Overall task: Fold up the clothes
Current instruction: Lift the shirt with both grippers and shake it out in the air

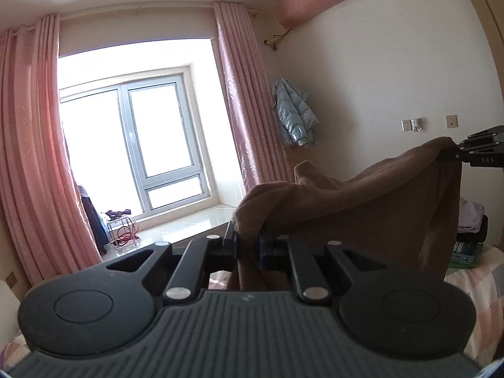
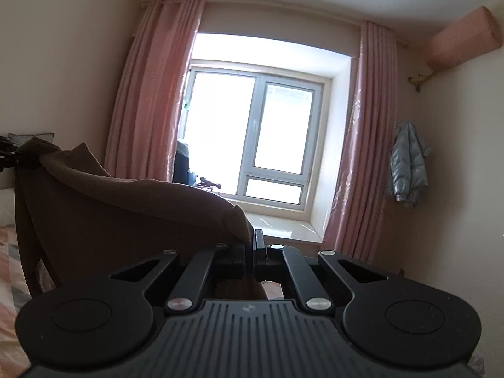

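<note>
A brown garment [image 1: 362, 198] hangs in the air, stretched between both grippers above the bed. My left gripper [image 1: 247, 239] is shut on one upper corner of it, cloth bunched between its fingers. At the right edge of the left wrist view, my right gripper [image 1: 463, 152] pinches the other corner. In the right wrist view the same brown garment [image 2: 126, 214] sags to the left, with my right gripper [image 2: 252, 242] shut on its near corner. The left gripper [image 2: 12, 157] shows at the far left edge, holding the far corner.
A bed with a pink checked cover [image 1: 478, 286] lies below, also seen at the left as the cover [image 2: 12, 258]. Folded clothes and a basket [image 1: 469, 236] sit on it. A window [image 2: 252, 145] with pink curtains [image 1: 28, 145] stands ahead, and a silver jacket [image 2: 408, 167] hangs on the wall.
</note>
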A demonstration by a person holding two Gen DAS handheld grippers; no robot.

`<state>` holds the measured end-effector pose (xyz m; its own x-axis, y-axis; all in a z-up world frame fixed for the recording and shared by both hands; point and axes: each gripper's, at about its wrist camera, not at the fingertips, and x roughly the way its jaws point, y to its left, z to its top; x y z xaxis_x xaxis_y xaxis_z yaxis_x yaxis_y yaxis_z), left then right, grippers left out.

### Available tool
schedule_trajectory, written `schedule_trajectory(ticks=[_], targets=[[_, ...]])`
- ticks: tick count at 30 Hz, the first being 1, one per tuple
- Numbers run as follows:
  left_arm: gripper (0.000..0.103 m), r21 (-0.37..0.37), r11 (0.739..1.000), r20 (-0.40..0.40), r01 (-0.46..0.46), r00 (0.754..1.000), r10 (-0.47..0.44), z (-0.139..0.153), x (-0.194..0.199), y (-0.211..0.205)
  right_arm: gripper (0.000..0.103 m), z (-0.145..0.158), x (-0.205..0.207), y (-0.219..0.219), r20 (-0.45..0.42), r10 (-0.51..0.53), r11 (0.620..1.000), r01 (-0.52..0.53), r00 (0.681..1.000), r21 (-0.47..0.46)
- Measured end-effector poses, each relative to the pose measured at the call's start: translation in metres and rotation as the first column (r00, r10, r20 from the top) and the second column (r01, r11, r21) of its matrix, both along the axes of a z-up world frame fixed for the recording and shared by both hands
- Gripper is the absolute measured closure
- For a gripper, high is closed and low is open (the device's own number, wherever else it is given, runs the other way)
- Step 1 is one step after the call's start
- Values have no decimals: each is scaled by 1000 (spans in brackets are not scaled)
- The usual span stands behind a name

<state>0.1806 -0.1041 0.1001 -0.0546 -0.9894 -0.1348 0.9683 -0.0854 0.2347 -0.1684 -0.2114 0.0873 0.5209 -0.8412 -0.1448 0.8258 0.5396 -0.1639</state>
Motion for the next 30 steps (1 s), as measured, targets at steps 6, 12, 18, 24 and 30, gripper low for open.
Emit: schedule_trajectory(ticks=[6,12,18,24,30], targets=[[91,38,998,32,-58,998,57,-3,-64,44,101,3,-47,12,-34,104,995,-104,994,11],[89,77,994,79,-83,994,77,11,-78,38,101,18,-44,-14,-88,178,984,-177,980,18],[88,201,977,52,-76,996,67,-25,-26,-68,101,-28,11,-112,-184,180,974,-148,966,173],[79,466,880,-15,-85,994,104,-163,54,-260,100,-182,92,-271,-313,151,873,22,937,488],[64,714,586,189,-382,912,365,-328,114,-392,48,-310,134,-360,-422,4,747,278,906,604]])
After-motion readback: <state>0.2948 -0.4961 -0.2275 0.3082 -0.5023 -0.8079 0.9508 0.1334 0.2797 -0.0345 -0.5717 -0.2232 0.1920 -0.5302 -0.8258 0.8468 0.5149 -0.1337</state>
